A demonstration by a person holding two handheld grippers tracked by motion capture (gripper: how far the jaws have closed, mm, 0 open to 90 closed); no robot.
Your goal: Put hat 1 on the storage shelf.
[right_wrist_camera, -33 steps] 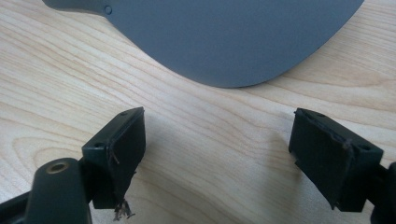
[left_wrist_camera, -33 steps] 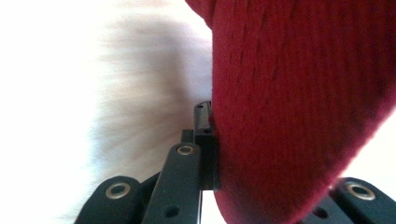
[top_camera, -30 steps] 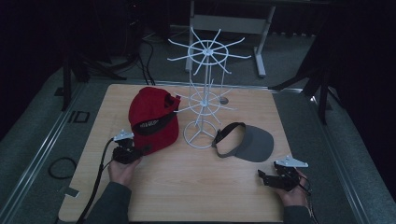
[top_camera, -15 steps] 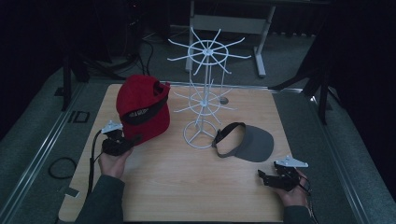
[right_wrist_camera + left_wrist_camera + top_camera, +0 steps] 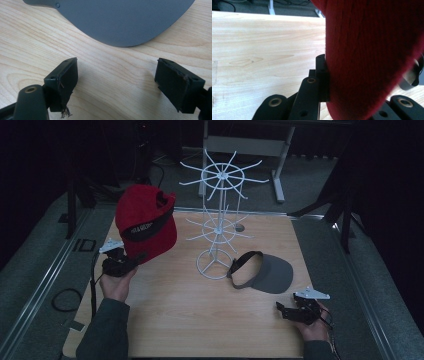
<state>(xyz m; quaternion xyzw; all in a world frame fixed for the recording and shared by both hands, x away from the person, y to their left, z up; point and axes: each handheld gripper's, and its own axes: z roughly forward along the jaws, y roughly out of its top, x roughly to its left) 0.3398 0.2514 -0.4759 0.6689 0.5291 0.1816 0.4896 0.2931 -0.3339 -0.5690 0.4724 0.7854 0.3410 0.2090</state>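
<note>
A red cap (image 5: 145, 222) with a dark band hangs in the air over the table's left side, held by its brim in my left gripper (image 5: 131, 261), which is shut on it. In the left gripper view the red cap (image 5: 372, 57) covers the right half, pressed against one black finger (image 5: 322, 77). A white wire display rack (image 5: 220, 215) stands at the table's middle. A grey visor (image 5: 265, 272) lies to the right of its base. My right gripper (image 5: 286, 310) rests low at the front right, open, its fingers apart just short of the grey visor (image 5: 117, 20).
The wooden table (image 5: 200, 320) has bare room in front of the rack. A cable loop (image 5: 65, 299) lies on the grey floor at the left. A metal stand (image 5: 250, 145) is behind the table.
My left gripper has lifted the red cap off the table and carried it up and to the left. The right gripper has kept still.
</note>
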